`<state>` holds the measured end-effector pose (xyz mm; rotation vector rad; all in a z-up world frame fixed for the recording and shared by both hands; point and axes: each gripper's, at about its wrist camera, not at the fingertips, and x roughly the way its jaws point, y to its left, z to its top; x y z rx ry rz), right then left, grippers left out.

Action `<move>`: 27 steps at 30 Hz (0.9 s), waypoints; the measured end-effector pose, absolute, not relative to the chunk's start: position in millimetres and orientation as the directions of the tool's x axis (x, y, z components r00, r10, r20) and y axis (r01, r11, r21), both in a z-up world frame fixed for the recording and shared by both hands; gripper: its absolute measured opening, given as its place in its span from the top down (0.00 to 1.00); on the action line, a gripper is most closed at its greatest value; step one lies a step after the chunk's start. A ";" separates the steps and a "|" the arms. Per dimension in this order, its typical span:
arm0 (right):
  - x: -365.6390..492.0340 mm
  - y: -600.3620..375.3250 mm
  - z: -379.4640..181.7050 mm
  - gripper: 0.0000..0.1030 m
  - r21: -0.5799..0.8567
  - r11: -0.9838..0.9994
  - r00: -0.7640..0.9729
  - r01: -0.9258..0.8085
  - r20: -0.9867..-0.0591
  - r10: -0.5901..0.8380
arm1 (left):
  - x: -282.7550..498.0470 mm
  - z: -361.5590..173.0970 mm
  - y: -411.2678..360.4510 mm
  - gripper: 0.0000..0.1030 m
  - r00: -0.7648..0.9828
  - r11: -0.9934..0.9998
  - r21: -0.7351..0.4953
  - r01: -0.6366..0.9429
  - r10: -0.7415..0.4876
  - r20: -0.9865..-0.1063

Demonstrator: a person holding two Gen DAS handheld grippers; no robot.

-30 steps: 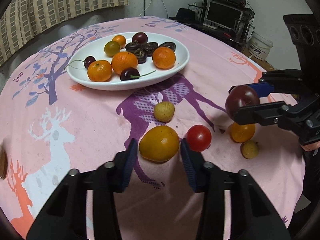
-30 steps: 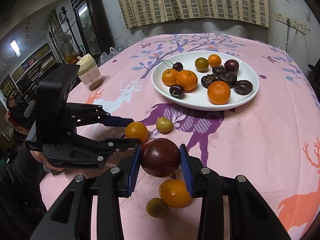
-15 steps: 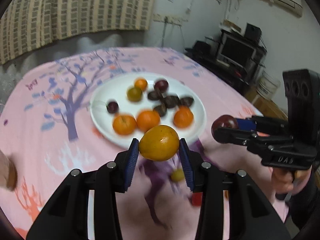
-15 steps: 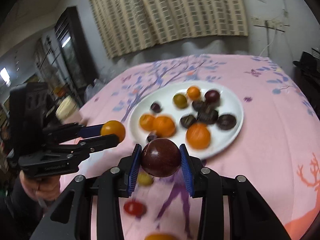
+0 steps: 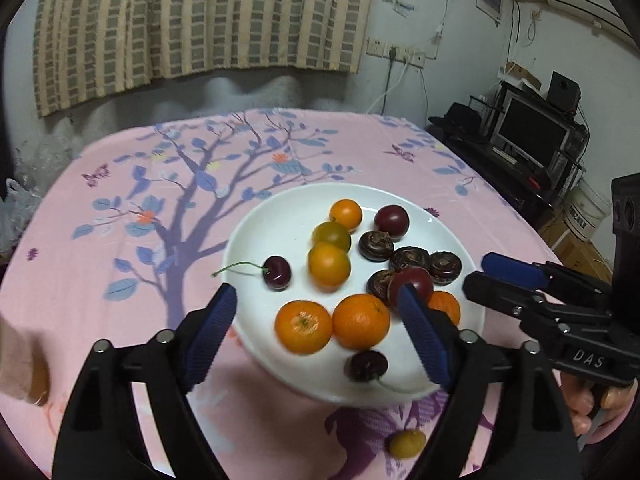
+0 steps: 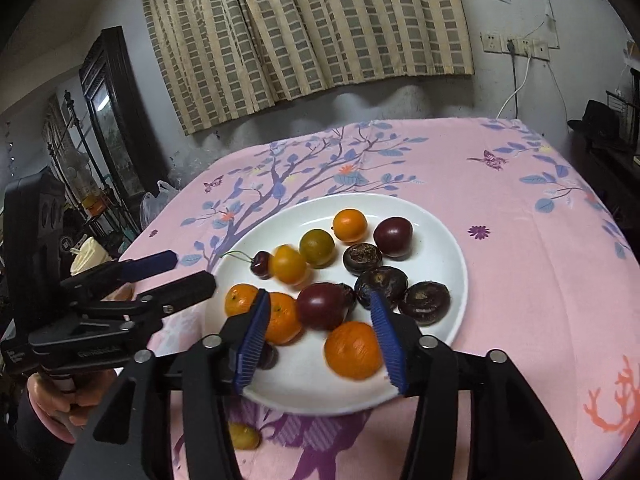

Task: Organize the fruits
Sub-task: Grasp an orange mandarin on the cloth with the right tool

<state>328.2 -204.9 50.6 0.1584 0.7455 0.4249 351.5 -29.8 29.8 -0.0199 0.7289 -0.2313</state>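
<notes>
Now both grippers hang over the near part of the plate point(image 5: 256, 220) with nothing between their fingers. The left gripper point(image 5: 316, 332) has its jaws wide apart, and the right gripper point(image 6: 320, 340) also stands apart, above the near rim.

The plate sits in the middle of the tablecloth point(image 5: 120, 240) and carries all the collected fruit. An orange-yellow fruit point(image 5: 329, 263) lies in the middle of the plate, looking blurred, so I judge it may not be at rest. A dark plum point(image 6: 322, 306) lies just beside the mandarins point(image 5: 304, 326), close to the near rim, touching the dark round pieces point(image 6: 380, 286). Cherries point(image 5: 277, 273) lie toward the left rim and the near rim.

One small yellow fruit point(image 5: 407, 444) is off the plate, on the cloth near the near edge, so the task looks not complete.

The risks, as I judge them:
- The plate is crowded near its near rim, and a rolling fruit could push a cherry or mandarin over that rim.
- A wide open finger that goes low could knock the mandarins.
- The two grippers are close together and may collide when one goes to the small fruit.
</notes>
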 end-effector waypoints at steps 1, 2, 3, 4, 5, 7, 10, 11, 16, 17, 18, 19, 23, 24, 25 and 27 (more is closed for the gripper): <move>319.0 -206.5 52.5 0.44 0.291 0.898 0.646 -0.331 -0.624 0.440 | 338.0 33.8 -25.5 0.11 0.733 0.976 -0.104 0.193 -0.214 -0.646; 310.4 -206.4 52.6 0.44 0.285 0.895 0.636 -0.343 -0.631 0.444 | 325.6 34.9 -21.6 0.08 0.741 0.977 -0.111 0.183 -0.212 -0.638; 300.9 -206.0 50.7 0.44 0.267 0.897 0.625 -0.354 -0.646 0.439 | 314.2 34.6 -18.3 0.08 0.744 0.977 -0.117 0.179 -0.212 -0.634; 289.2 -204.6 45.4 0.44 0.234 0.902 0.610 -0.363 -0.673 0.419 | 304.8 32.8 -15.3 0.08 0.743 0.975 -0.124 0.184 -0.220 -0.632; 279.4 -203.8 39.5 0.44 0.208 0.906 0.595 -0.369 -0.695 0.403 | 292.9 28.6 -12.4 0.08 0.740 0.973 -0.130 0.190 -0.229 -0.632; 260.6 -202.8 25.7 0.44 0.175 0.910 0.554 -0.377 -0.744 0.373 | 275.3 19.8 -9.0 0.08 0.738 0.975 -0.127 0.185 -0.223 -0.637; 236.7 -202.4 15.2 0.44 0.187 0.893 0.492 -0.408 -0.779 0.388 | 257.4 8.0 -9.3 0.08 0.733 0.982 -0.083 0.169 -0.182 -0.655; 230.0 -203.0 13.5 0.44 0.196 0.883 0.475 -0.426 -0.782 0.403 | 252.8 4.9 -9.3 0.08 0.732 0.983 -0.073 0.168 -0.174 -0.659; 209.0 -208.8 8.6 0.45 0.238 0.852 0.423 -0.466 -0.786 0.451 | 249.3 -1.1 -6.8 0.08 0.726 0.987 -0.056 0.151 -0.149 -0.671; 207.3 -209.2 6.6 0.46 0.245 0.850 0.412 -0.466 -0.791 0.453 | 248.8 -1.1 -6.6 0.08 0.727 0.987 -0.055 0.148 -0.146 -0.671; 207.5 -209.4 4.6 0.50 0.249 0.849 0.400 -0.465 -0.797 0.453 | 249.4 -0.8 -6.3 0.08 0.728 0.988 -0.056 0.145 -0.144 -0.671; 206.2 -208.2 2.3 0.52 0.249 0.847 0.387 -0.469 -0.804 0.451 | 249.2 -1.1 -5.9 0.08 0.726 0.988 -0.057 0.143 -0.144 -0.672; 199.4 -204.1 -5.3 0.54 0.251 0.840 0.353 -0.481 -0.821 0.448 | 249.6 -1.1 -6.9 0.08 0.728 0.989 -0.042 0.139 -0.131 -0.673; 198.0 -204.4 -5.2 0.58 0.267 0.833 0.346 -0.484 -0.817 0.462 | 249.7 -1.0 -7.3 0.08 0.729 0.989 -0.037 0.140 -0.128 -0.672; 197.3 -205.2 -5.3 0.60 0.274 0.831 0.345 -0.484 -0.813 0.469 | 250.0 -1.0 -8.2 0.08 0.729 0.989 -0.036 0.142 -0.129 -0.672; 197.5 -209.7 -5.7 0.63 0.293 0.833 0.347 -0.469 -0.806 0.479 | 249.3 -1.1 -9.8 0.08 0.728 0.988 -0.037 0.152 -0.137 -0.672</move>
